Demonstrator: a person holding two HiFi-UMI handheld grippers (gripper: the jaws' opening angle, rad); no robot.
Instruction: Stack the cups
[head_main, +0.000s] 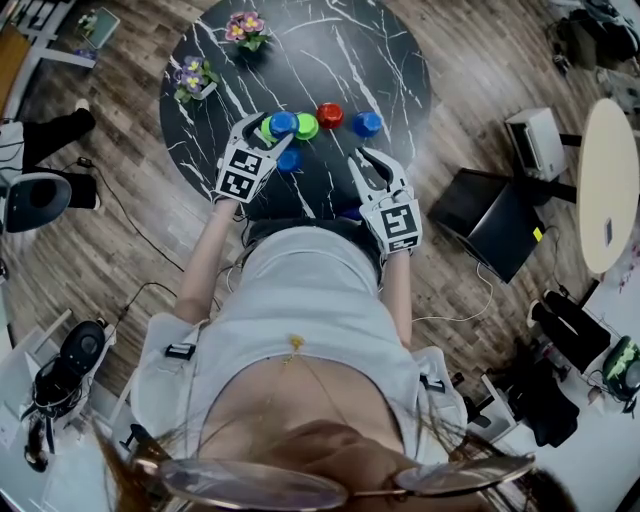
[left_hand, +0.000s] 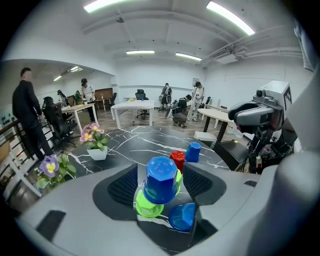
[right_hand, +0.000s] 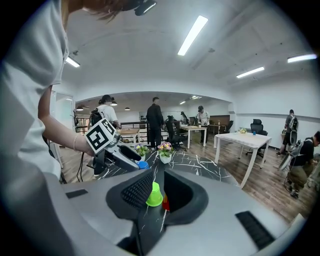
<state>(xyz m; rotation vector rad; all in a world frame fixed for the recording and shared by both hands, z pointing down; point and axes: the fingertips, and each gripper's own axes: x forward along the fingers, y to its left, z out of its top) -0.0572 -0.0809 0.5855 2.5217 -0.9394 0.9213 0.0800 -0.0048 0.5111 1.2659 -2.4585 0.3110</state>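
- Head view: a round black marbled table (head_main: 400, 70) carries all the cups.
  - The red cup (head_main: 330, 115) serves as the reference.
  - The far blue cup (head_main: 367, 123) stands near the red cup on its right.
  - The second green cup (head_main: 306, 125) stands just beside the red cup on its left.
  - The top blue cup (head_main: 283, 123) is further left, between the jaws of the left gripper (head_main: 272, 130).
  - The tipped blue cup (head_main: 289, 160) lies left of the red cup and closer to the person.
  - The right gripper (head_main: 362, 158) is on the person's side of the red cup, to its right, apart from every cup.
  - Two flower pots (head_main: 246, 28) stand well apart from the red cup, on the far left of the table.
- Left gripper view: the jaws stand wide.
  - The top blue cup sits between the jaws with neither pad pressing it (a gap shows on each side).
  - That cup is upside down and tilted, resting on the lower green cup (left_hand: 149, 206), nearer the camera than the red cup.
  - The tipped blue cup lies on its side, low and in front of the red cup.
- Right gripper view: the jaws are set narrow, with nothing held between them.
  - A green cup shows through the gap, with a sliver of the red cup just to its right.
  - The left gripper appears to the left of the red cup.
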